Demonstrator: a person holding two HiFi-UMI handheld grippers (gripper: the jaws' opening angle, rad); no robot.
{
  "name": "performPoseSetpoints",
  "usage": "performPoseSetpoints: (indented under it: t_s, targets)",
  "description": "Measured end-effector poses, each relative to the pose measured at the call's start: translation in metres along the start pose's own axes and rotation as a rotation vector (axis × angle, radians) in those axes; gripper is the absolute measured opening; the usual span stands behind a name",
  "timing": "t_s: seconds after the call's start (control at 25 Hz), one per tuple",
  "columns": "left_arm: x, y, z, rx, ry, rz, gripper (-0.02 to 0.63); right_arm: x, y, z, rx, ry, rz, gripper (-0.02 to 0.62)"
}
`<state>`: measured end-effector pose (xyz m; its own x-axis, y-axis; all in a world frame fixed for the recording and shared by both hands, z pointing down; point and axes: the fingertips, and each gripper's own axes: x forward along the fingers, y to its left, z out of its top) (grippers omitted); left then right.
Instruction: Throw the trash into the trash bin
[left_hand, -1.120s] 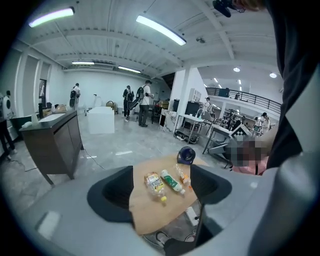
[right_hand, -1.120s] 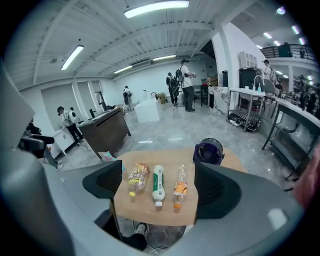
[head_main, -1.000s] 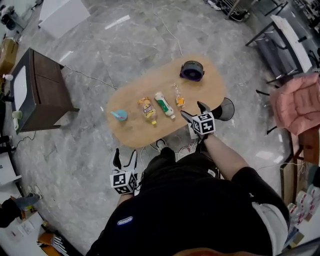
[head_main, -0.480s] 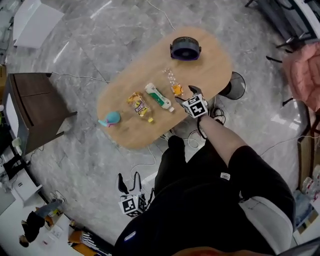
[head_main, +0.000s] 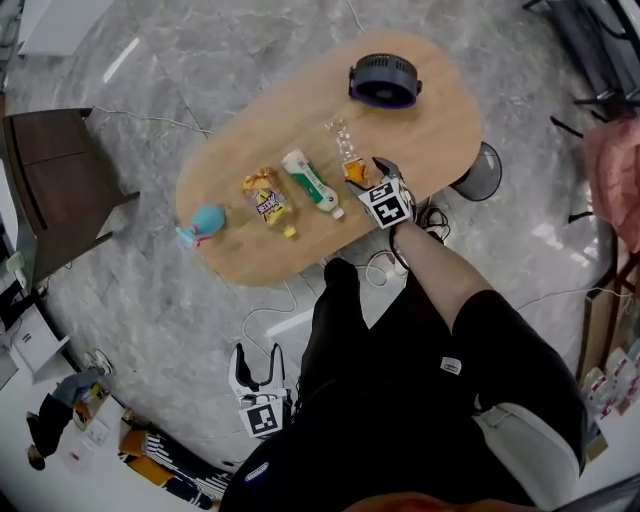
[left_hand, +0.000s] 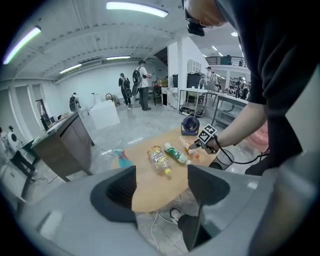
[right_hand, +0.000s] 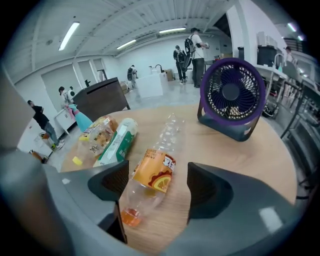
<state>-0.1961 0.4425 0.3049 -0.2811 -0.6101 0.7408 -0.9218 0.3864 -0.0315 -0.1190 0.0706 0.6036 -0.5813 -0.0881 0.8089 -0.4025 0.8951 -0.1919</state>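
Right tool (right_hand: 157, 182) down at the near edge of the bench (head_main: 440, 130), astride the orange-label bottle (right_hand: 152, 172); jaws apart and just now closing, with the bottle between them but no pad pressing yet. Left tool (left_hand: 160, 187) low beside the leg, jaws wide apart, holding nothing. Lies flat on the wood at a slant across the gap, nearer one jaw than the other, so could get nudged by a single pad first and roll or swivel away instead of being caught. Looks thin and crushable too: might buckle under the squeeze and squirt out toward the green-and-white bottle (right_hand: 116, 142) just beside it. Could dribble if uncapped; orange end toward the tool either a cap or leftover drink, cannot tell which. Probably the bin: the grey round thing (head_main: 484, 170) on the floor just past the bench edge, partly tucked under the rim, mouth not shown. Means a low, half-blind drop, with loose cables (head_main: 385, 268) by the feet to snag on. In the head view, marker cube over the grasp point, so no check on contact from above. Clear neck hard to trace against the wood.
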Motion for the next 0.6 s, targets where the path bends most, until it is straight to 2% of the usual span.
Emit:
performPoseSetpoints:
  t_s: [0.12, 0.36, 0.44, 0.6]
  targets:
    - [0.002, 0.011, -0.002, 0.004, 0.012, 0.009, 0.331, 0.009, 0.007, 0.000, 0.005, 0.020, 0.012, 0.394]
    - [0.007, 0.028, -0.020, -0.028, 0.041, 0.027, 0.331, 0.036, 0.013, -0.019, -0.013, 0.143, -0.001, 0.370]
    - [0.006, 0.027, -0.025, -0.029, 0.046, 0.024, 0.331, 0.037, 0.014, -0.021, -0.005, 0.144, 0.019, 0.342]
    - [0.005, 0.021, -0.032, -0.038, 0.062, 0.011, 0.331, 0.020, 0.008, -0.017, 0.021, 0.075, 0.044, 0.336]
